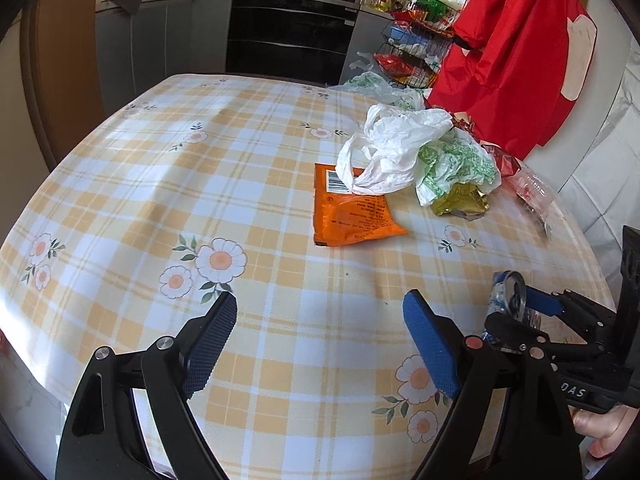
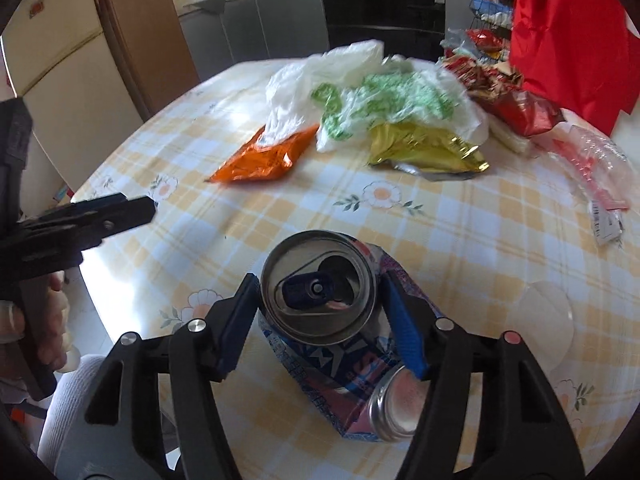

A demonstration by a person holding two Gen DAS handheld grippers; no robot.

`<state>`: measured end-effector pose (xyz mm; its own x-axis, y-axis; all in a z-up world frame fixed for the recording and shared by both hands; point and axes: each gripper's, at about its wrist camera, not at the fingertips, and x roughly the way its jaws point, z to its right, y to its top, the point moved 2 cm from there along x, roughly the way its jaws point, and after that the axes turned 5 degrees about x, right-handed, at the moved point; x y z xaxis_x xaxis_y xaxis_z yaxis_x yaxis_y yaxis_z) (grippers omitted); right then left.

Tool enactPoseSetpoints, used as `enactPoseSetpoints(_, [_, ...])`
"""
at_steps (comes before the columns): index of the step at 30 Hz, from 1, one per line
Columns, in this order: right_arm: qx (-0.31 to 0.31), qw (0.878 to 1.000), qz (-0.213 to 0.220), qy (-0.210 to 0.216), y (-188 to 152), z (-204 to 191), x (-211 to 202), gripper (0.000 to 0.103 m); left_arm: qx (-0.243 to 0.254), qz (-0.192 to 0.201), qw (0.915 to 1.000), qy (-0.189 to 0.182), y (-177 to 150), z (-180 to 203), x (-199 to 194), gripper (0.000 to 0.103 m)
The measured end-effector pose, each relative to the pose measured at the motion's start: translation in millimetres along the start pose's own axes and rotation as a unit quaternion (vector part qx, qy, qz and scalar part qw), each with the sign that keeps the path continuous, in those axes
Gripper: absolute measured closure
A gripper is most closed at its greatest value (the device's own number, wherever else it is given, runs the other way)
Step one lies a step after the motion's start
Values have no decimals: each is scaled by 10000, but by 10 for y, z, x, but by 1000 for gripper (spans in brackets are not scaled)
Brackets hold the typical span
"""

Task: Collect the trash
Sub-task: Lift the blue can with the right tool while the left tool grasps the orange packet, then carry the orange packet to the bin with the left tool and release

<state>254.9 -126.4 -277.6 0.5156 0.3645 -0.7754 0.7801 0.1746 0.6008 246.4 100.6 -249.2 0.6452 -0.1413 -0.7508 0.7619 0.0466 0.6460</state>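
Observation:
A crushed blue and pink drink can [image 2: 320, 292] lies near the front edge of the checked tablecloth [image 1: 200, 184]. My right gripper [image 2: 318, 280] is shut on it, one pad against each side. From the left wrist view the same can [image 1: 506, 296] shows at far right between those fingers. My left gripper [image 1: 320, 304] stands open over bare cloth with nothing between its pads. Further back lie an orange packet [image 1: 352, 212], a white plastic bag [image 1: 392, 148], a green-printed bag [image 1: 456, 164] and a gold foil wrapper [image 1: 460, 200].
A red wrapper [image 2: 520, 108] and a clear wrapper [image 2: 592, 160] lie at the table's right side. Red fabric [image 1: 520, 48] hangs behind them beside a wire rack [image 1: 416, 40] of snacks. Kitchen cabinets and a fridge [image 2: 60, 80] stand beyond the table.

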Motion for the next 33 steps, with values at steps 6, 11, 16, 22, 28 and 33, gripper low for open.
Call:
enactPoseSetpoints(6, [295, 9988, 378, -82, 10, 251, -322, 40, 295, -116, 9995, -25, 193, 181, 297, 20])
enactPoseSetpoints(11, [602, 9973, 415, -87, -51, 469, -427, 40, 681, -231, 9970, 284, 390, 318, 606, 26])
enactPoseSetpoints(16, [762, 9958, 500, -40, -64, 582, -486, 40, 1065, -530, 9915, 527, 508, 450, 910, 27])
enactPoseSetpoints(22, [829, 9949, 582, 28, -89, 620, -585, 40, 1093, -641, 9900, 613, 499, 463, 955, 60])
enactPoseSetpoints(28, [917, 9937, 644, 65, -124, 641, -707, 40, 1125, -660, 9904, 450, 413, 435, 782, 97])
enactPoseSetpoints(33, [979, 9923, 757, 82, -149, 636, -869, 40, 1212, -606, 9905, 241, 217, 459, 441, 100])
